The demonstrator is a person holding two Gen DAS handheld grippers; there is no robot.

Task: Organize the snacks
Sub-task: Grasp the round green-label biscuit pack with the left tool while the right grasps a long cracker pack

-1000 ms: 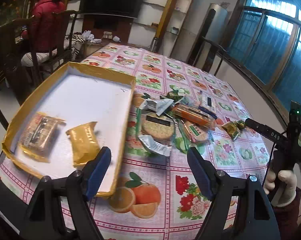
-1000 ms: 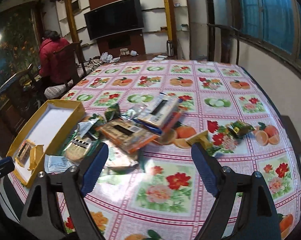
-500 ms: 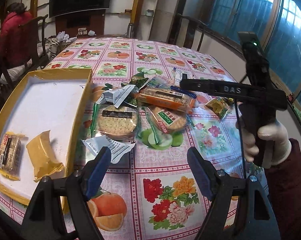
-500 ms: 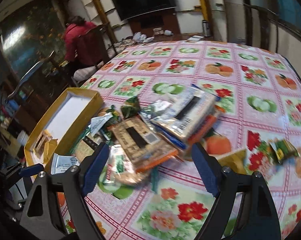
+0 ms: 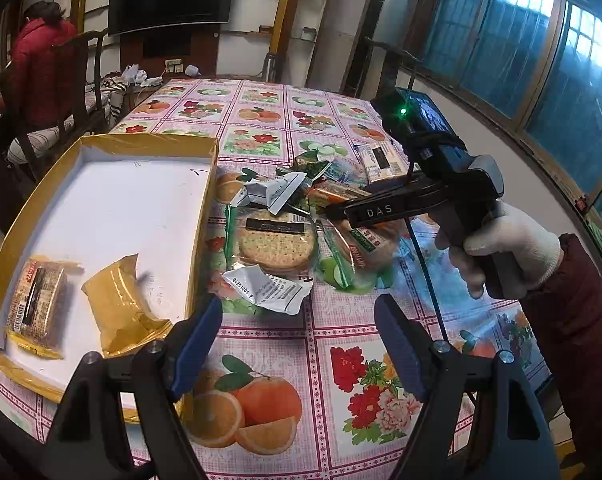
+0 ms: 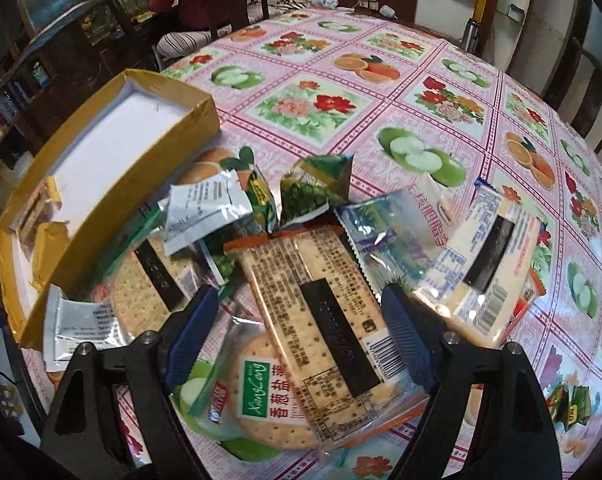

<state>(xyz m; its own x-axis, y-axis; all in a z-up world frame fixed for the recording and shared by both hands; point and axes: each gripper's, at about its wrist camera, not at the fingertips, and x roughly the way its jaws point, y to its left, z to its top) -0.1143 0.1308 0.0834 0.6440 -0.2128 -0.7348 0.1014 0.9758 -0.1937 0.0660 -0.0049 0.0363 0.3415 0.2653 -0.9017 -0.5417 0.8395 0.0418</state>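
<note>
A yellow box [image 5: 203,216] with a white floor holds a brown snack bar [image 5: 37,304] and a yellow wrapper [image 5: 121,300]. Right of it lies a pile of snacks: a round cracker pack [image 5: 275,240], silver sachets [image 5: 269,288] and green packets [image 6: 313,192]. My left gripper [image 5: 299,344] hangs open above the tablecloth near the box's front corner, holding nothing. My right gripper [image 6: 299,336] points down over the pile. Its jaws are closing either side of a long rectangular cracker pack [image 6: 321,304], with a gap still showing at the left finger [image 6: 193,332]. A green-labelled round cracker pack [image 6: 269,400] lies under it.
A white barcode pack [image 6: 485,272] and a clear blue pack [image 6: 393,240] lie right of the fingers, a small green packet [image 6: 573,404] farther right. A gloved hand [image 5: 509,248] holds the right gripper. A person in red [image 5: 41,64] sits on a chair beyond the table.
The right gripper has swung left and down over the snack pile, tilting steeply, and its jaws have narrowed. The left gripper drifted slightly and stays open.
</note>
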